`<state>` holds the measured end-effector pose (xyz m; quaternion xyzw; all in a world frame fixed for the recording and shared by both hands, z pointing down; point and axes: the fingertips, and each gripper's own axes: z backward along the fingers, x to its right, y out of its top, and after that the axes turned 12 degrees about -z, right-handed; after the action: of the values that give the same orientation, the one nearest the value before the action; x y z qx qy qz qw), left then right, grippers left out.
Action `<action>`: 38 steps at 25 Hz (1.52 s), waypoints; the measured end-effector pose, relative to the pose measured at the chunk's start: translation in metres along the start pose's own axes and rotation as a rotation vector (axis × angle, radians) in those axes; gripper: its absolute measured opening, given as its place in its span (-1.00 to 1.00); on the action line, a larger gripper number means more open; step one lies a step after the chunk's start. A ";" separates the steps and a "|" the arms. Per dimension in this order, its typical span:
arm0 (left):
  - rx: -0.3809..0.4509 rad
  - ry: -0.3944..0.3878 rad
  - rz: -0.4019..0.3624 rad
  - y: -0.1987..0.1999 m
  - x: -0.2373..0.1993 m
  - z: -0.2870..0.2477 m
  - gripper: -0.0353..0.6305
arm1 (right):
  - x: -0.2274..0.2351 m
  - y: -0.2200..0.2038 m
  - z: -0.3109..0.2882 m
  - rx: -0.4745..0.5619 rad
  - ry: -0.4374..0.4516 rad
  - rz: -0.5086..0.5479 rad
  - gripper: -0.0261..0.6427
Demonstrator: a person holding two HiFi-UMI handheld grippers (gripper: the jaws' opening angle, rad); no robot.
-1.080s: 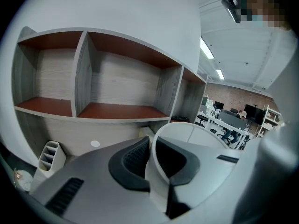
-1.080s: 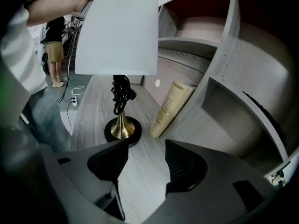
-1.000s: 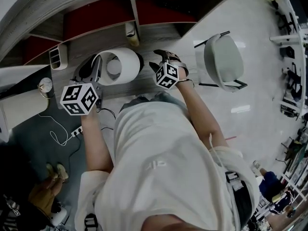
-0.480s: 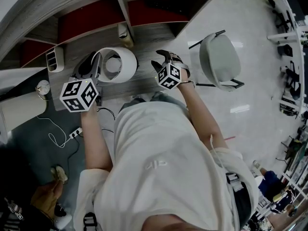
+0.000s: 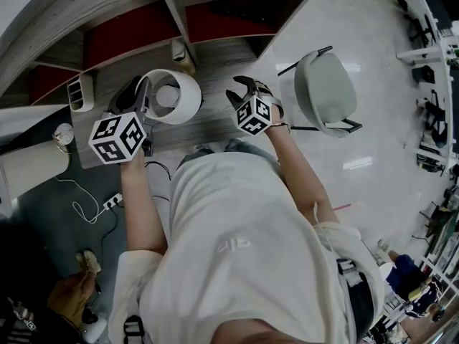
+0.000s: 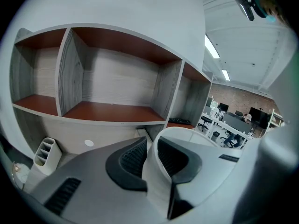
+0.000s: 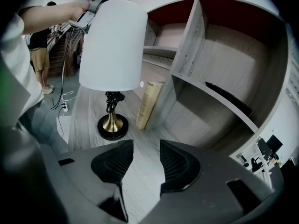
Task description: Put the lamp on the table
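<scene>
The lamp stands upright on the grey wood table [image 5: 215, 63], with a white shade [image 5: 168, 97] over a brass and black base [image 7: 112, 125]. My left gripper [image 5: 145, 93] is at the shade's near rim. One pad is outside the shade wall [image 6: 156, 190] and the other inside. The jaws of the left gripper [image 6: 152, 148] are opening and look slack on the wall. My right gripper [image 5: 242, 88] hovers over the table right of the lamp. The jaws of the right gripper [image 7: 144, 146] are closing with nothing between them. The tall shade [image 7: 112, 45] shows to their left.
A cream book [image 7: 148, 104] leans against the shelf unit behind the lamp. A white slotted holder [image 5: 80, 92] sits at the table's left end. A grey chair [image 5: 326, 92] stands to the right. Cables and a power strip [image 5: 107, 201] lie on the floor.
The lamp and my left gripper have drifted slightly left and up in the head view. The right gripper has barely moved. The lamp stays upright on the table.
</scene>
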<state>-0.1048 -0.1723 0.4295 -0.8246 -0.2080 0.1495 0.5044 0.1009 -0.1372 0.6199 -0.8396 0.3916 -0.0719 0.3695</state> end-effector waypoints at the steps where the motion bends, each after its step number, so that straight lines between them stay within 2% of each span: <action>1: 0.002 0.000 0.003 0.002 0.000 -0.001 -0.65 | 0.000 0.000 0.001 0.000 -0.001 0.000 -0.32; 8: 0.013 0.002 0.078 0.002 -0.005 -0.005 -0.52 | -0.001 0.005 0.005 0.014 0.002 -0.006 -0.33; 15: 0.013 -0.009 0.117 0.000 -0.010 -0.009 -0.42 | -0.002 0.012 0.005 0.022 0.003 -0.006 -0.35; 20: 0.018 -0.013 0.131 0.001 -0.013 -0.009 -0.32 | -0.002 0.021 0.008 0.038 0.004 -0.017 -0.37; 27: 0.019 -0.033 0.162 0.001 -0.012 -0.009 -0.29 | 0.006 0.044 0.018 0.091 0.012 -0.107 -0.41; 29: 0.018 -0.037 0.166 0.001 -0.013 -0.009 -0.28 | 0.006 0.047 0.018 0.095 0.014 -0.107 -0.41; 34: 0.025 -0.048 0.179 0.003 -0.017 -0.008 -0.07 | 0.001 0.051 0.018 0.093 0.023 -0.102 -0.41; 38: 0.046 -0.063 0.194 0.010 -0.018 -0.005 -0.06 | 0.000 0.054 0.019 0.097 0.023 -0.098 -0.41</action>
<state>-0.1162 -0.1885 0.4236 -0.8239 -0.1394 0.2284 0.4997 0.0759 -0.1489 0.5693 -0.8380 0.3504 -0.1186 0.4011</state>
